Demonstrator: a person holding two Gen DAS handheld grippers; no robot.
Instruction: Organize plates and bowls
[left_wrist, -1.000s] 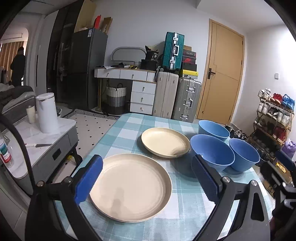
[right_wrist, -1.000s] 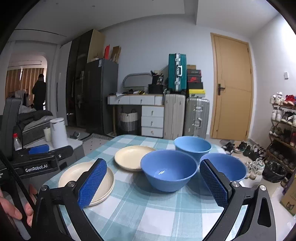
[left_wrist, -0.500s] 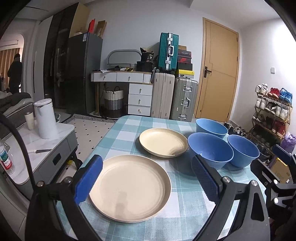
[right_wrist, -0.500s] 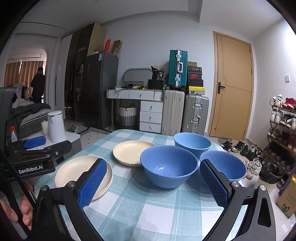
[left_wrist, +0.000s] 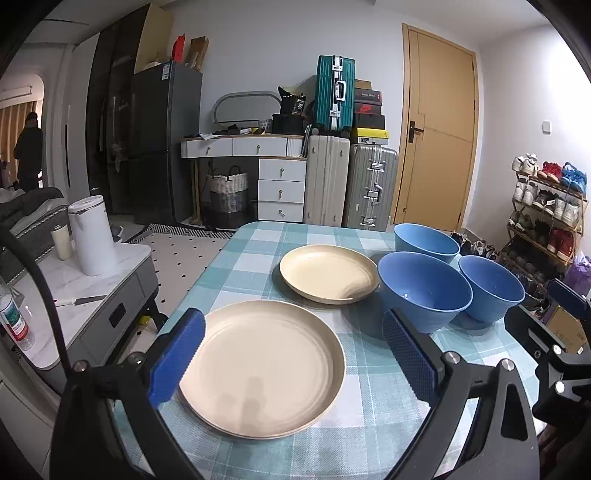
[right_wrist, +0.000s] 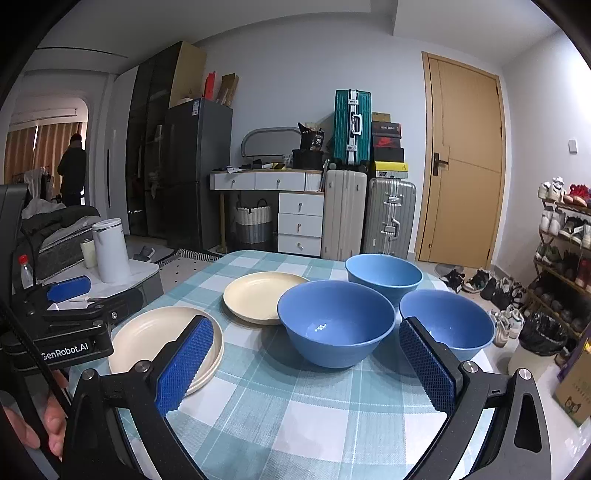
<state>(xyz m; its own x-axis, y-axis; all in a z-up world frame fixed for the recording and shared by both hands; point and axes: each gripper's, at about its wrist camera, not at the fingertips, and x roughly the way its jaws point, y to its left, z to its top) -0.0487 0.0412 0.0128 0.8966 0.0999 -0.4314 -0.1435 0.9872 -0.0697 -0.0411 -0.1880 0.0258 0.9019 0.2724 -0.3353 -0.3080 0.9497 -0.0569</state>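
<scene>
We've levelled off a touch and nothing's grabbed yet: left gripper (left_wrist: 291, 354) wide over the near plate (left_wrist: 260, 367), right gripper (right_wrist: 304, 363) wide facing the middle bowl (right_wrist: 336, 323).

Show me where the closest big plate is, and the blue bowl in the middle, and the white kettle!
closest plate (left_wrist: 258, 365), left wrist view, on its flat centre.
middle blue bowl (right_wrist: 334, 325), right wrist view, on its inside wall.
white kettle (left_wrist: 92, 236), left wrist view, on its side.

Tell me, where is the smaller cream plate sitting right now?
The smaller cream plate lies flat mid-table, beyond the larger cream plate and just left of the nearest blue bowl.
</scene>
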